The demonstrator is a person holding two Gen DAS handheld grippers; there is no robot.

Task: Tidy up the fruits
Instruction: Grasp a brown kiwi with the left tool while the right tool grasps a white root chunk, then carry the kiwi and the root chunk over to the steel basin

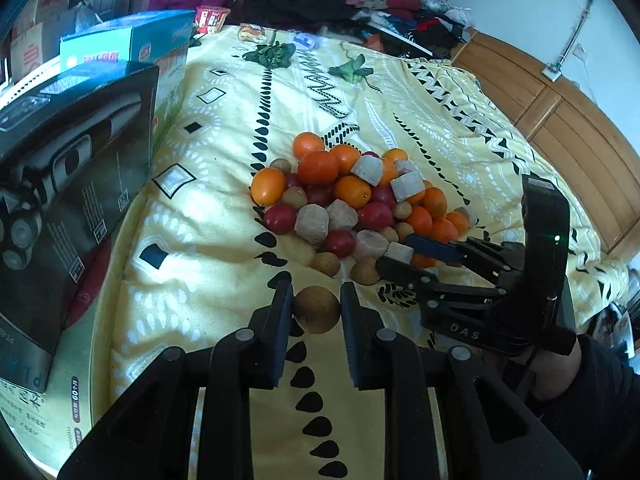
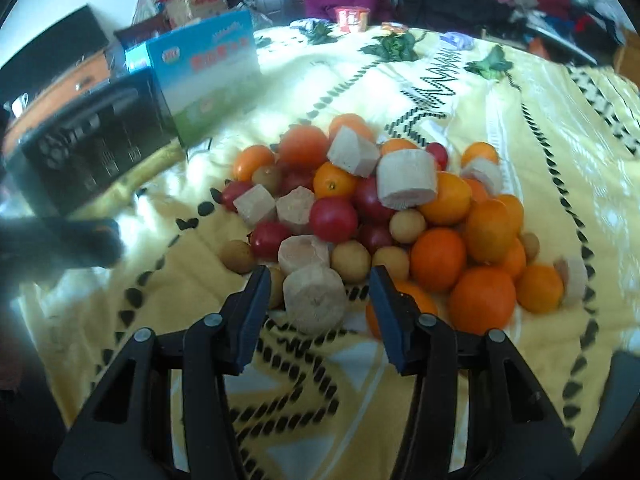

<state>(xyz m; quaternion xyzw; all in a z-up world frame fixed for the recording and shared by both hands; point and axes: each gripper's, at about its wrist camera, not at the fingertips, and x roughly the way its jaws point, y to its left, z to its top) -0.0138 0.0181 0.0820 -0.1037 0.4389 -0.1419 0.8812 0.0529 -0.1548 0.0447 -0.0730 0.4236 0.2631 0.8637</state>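
one brown longan [image 1: 317, 309] was clamped in the left gripper [image 1: 316, 312] jaws, just before the fruit pile [image 1: 352, 200] on the bed [image 1: 440, 112]. right gripper [image 2: 318, 300] jaws stood partly open around a pale chunk [image 2: 316, 300] at the pile's near edge, not pressing. advised: centre, close gently, lift clear.

Black tongs [image 1: 316, 312], blue pads, dark sleeve [image 1: 592, 400]

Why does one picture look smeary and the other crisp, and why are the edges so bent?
Right wrist view: motion blur softens the fruit pile, the yellow bedspread and the dark shape at left. Left wrist view: sharp, with the brown round fruit clear in the left gripper and patchy light on the cloth. Both: fisheye lenses bend the edges and darken the corners.
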